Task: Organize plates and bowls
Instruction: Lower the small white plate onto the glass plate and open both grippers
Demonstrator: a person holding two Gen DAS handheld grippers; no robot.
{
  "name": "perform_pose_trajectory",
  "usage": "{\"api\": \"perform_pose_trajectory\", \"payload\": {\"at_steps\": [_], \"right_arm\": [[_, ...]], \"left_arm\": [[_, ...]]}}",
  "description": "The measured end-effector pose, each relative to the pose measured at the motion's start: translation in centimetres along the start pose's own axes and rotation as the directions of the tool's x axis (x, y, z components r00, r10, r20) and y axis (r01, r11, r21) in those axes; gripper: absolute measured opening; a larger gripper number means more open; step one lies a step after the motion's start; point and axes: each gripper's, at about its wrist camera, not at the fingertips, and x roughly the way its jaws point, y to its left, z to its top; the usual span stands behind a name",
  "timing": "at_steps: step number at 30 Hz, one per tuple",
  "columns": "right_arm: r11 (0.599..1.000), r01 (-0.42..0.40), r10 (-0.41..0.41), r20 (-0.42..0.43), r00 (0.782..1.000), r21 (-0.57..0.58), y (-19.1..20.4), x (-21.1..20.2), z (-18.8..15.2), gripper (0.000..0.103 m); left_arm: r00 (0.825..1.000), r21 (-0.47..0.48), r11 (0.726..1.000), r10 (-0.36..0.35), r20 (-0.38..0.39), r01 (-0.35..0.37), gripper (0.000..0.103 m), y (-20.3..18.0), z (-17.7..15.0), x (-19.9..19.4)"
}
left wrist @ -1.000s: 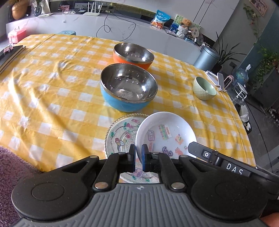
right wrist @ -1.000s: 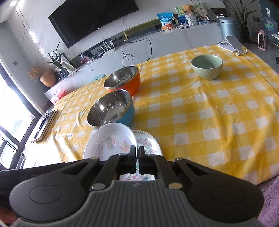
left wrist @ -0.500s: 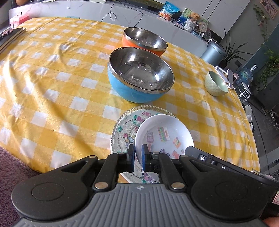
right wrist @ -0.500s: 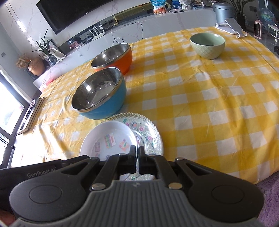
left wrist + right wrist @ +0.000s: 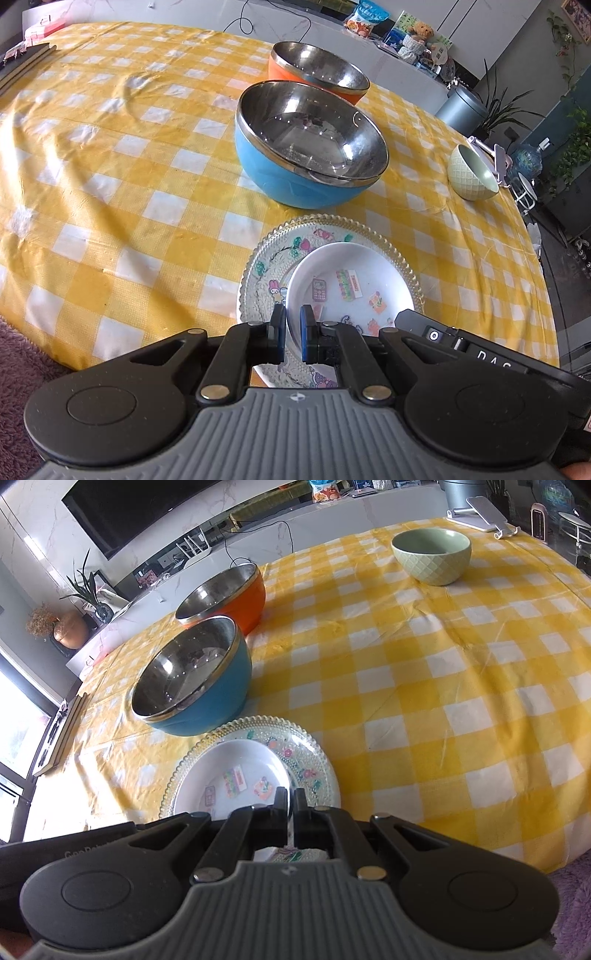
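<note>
- Both my hand-held grippers are clamped on the rim of the white dish: left hand-held gripper [image 5: 292,325] on its left edge, right hand-held gripper [image 5: 291,805] on its right edge, jaws narrow with the rim pinched between
- White dish [image 5: 351,291] sits over the patterned plate [image 5: 266,266], right at my fingertips; can't tell if it's fully seated or a bit above
- Risk: thin rim pinches, so uneven release or one side opening first could tip the dish or skid it off centre
- Risk: glossy plate under it may slide on the worktop cloth [image 5: 110,166] if I push sideways
- Risk: stack sits near the worktop's front edge, so a pull toward me could drag it off
- Blue bowl [image 5: 310,155] is just beyond the plate, nearly touching its far rim; little room to push forward
- Orange bowl [image 5: 317,74] behind that, green bowl [image 5: 431,555] well off to the far right, out of the way
</note>
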Motion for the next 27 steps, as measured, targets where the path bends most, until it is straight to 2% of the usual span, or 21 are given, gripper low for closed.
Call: {"api": "perform_pose_trajectory", "payload": {"at_steps": [8,11,15,18,23,27], "right_arm": [[0.999,0.026,-0.025,0.014,1.0,-0.038,0.5,0.2,-0.2,0.0],[0.998,0.029,-0.027,0.022,0.999,-0.061,0.7,0.2,-0.4,0.001],[0.997,0.024,-0.021,0.036,0.999,-0.076,0.4,-0.1,-0.3,0.006],[0.997,0.013,-0.009,0.045,0.999,-0.079,0.2,-0.3,-0.4,0.009],[0.996,-0.004,0.011,0.069,0.998,-0.09,0.6,-1.0,-0.6,0.031],[0.994,-0.006,0.017,0.099,0.995,-0.107,0.9,-1.9,-0.7,0.04]], "left_arm": [[0.999,0.04,0.999,0.031,0.005,-0.032,0.01,-0.9,-0.2,0.1],[0.999,0.05,0.998,0.038,0.011,-0.038,0.015,-1.1,-0.2,0.1],[0.999,0.047,0.999,0.019,0.026,-0.02,0.036,-0.6,-0.1,-0.5],[0.999,0.016,1.0,-0.011,0.043,0.011,0.041,0.0,-0.2,-0.9],[0.997,0.004,1.0,-0.01,0.08,0.01,0.048,0.2,-0.3,-2.0],[0.993,0.0,1.0,-0.02,0.12,0.02,0.052,0.1,-0.3,-3.2]]}}
